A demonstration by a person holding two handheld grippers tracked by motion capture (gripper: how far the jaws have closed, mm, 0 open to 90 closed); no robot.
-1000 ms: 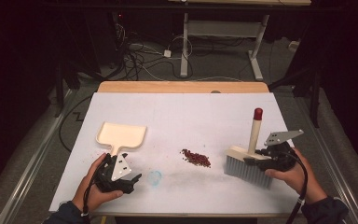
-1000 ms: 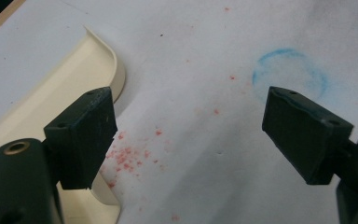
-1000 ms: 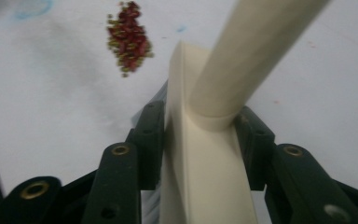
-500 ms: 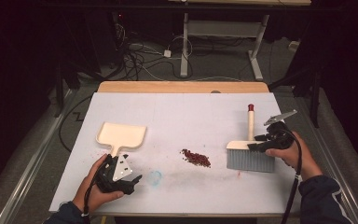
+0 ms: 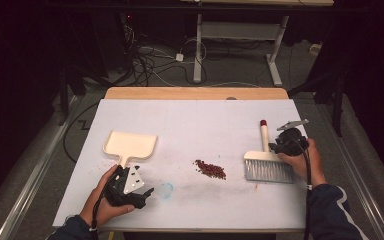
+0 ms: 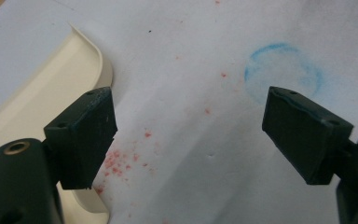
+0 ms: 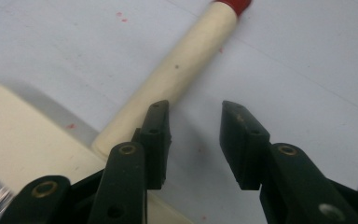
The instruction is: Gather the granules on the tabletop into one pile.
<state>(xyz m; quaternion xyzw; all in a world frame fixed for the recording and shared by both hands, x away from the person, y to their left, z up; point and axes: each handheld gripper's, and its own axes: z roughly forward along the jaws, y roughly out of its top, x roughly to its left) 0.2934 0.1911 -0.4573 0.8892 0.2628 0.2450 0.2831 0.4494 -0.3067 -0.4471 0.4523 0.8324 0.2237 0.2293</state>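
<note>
Sweeping set-up on the table (image 5: 195, 120): brush (image 5: 267, 162) laid near the right edge, red granules (image 5: 210, 169) at centre, dustpan (image 5: 128, 145) toward the left edge. Right gripper (image 7: 193, 140), jaws narrowed after just closing, empty beside the handle; left gripper (image 6: 189, 135) held wide, empty. The handle may be nudged away, or granules scattered.
</note>
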